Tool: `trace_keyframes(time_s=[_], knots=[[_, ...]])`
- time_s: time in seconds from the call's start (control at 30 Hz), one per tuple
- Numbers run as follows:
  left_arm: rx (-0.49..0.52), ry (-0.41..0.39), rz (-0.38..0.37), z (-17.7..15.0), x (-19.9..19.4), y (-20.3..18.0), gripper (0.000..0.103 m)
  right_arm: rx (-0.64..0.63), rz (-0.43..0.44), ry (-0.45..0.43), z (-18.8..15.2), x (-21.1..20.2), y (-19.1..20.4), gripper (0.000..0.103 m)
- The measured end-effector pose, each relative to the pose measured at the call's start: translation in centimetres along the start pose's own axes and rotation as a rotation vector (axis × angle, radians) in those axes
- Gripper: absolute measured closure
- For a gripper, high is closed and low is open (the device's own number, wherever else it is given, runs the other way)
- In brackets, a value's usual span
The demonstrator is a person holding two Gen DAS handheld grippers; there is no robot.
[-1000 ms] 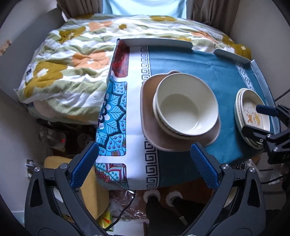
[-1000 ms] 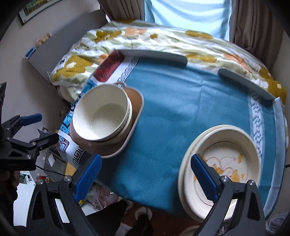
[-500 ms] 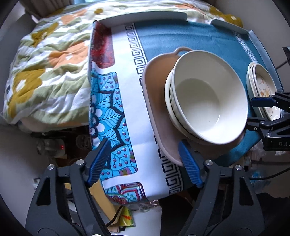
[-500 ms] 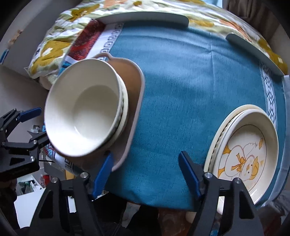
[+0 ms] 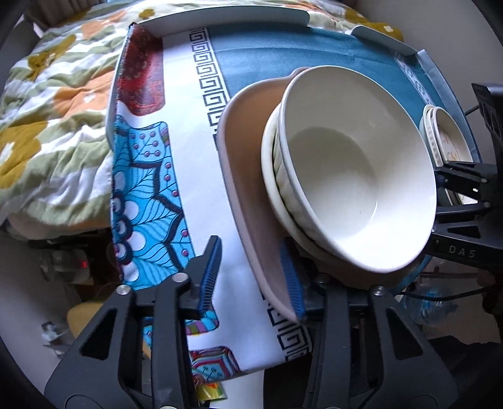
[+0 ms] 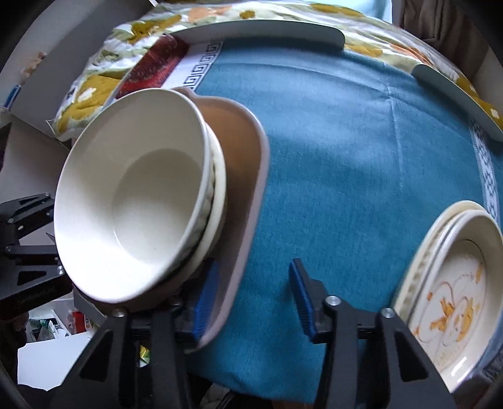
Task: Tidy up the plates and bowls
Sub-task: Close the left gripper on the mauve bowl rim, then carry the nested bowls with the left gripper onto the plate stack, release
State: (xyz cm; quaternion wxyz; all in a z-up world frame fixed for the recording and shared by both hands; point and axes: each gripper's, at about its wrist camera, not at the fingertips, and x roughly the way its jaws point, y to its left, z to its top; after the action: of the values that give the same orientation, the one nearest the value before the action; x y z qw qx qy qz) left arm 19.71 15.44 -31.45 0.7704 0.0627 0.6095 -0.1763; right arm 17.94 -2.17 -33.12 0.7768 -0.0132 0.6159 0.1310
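A stack of cream bowls [image 5: 352,170] sits on a tan square plate [image 5: 248,176] at the near edge of a table with a teal cloth [image 6: 352,151]. My left gripper [image 5: 251,270] is open, its jaws astride the plate's near left rim. My right gripper [image 6: 254,295] is open, its jaws astride the same plate's [image 6: 248,176] near right rim, beside the bowls [image 6: 135,195]. A stack of cream plates with an orange drawing [image 6: 456,280] lies at the right; it also shows in the left wrist view [image 5: 446,141].
A patterned white and blue cloth [image 5: 151,195] hangs over the table's left side. A floral quilt [image 5: 53,103] lies on a bed behind and to the left. Grey curved rails [image 6: 257,30] edge the far side of the table. Clutter lies on the floor below.
Both grippers have moved in close to the tan plate and narrowed, each now straddling its near rim. The plate and bowls look much larger in both views.
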Motion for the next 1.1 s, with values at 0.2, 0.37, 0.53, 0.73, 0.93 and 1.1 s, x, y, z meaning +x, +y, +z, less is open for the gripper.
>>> trace_keyframes(time_s=[0.2, 0.37, 0.53, 0.73, 0.93, 1.1], knots=[[0.029, -0.043, -0.007, -0.2, 0.4, -0.6, 0.086, -0.102, 0.006, -0.068, -0.1, 0.4, 1.7, 0.090], [0.088, -0.089, 0.048, -0.6, 0.3, -1.9, 0.091, -0.160, -0.045, -0.102, -0.3, 0.5, 3.0, 0.091], [0.102, -0.109, 0.076, -1.0, 0.1, -2.2, 0.091, -0.175, -0.071, -0.136, -0.8, 0.1, 3.2, 0.091], [0.116, -0.129, 0.090, -0.2, -1.9, -2.4, 0.091, -0.166, -0.065, -0.162, -0.6, -1.3, 3.2, 0.091], [0.160, -0.166, 0.107, 1.5, -5.8, -4.5, 0.091, -0.110, -0.042, -0.192, -0.6, -5.7, 1.5, 0.091], [0.191, -0.201, 0.100, 3.0, -8.2, -8.3, 0.091, -0.076, -0.053, -0.233, -1.4, -10.0, -1.2, 0.091]])
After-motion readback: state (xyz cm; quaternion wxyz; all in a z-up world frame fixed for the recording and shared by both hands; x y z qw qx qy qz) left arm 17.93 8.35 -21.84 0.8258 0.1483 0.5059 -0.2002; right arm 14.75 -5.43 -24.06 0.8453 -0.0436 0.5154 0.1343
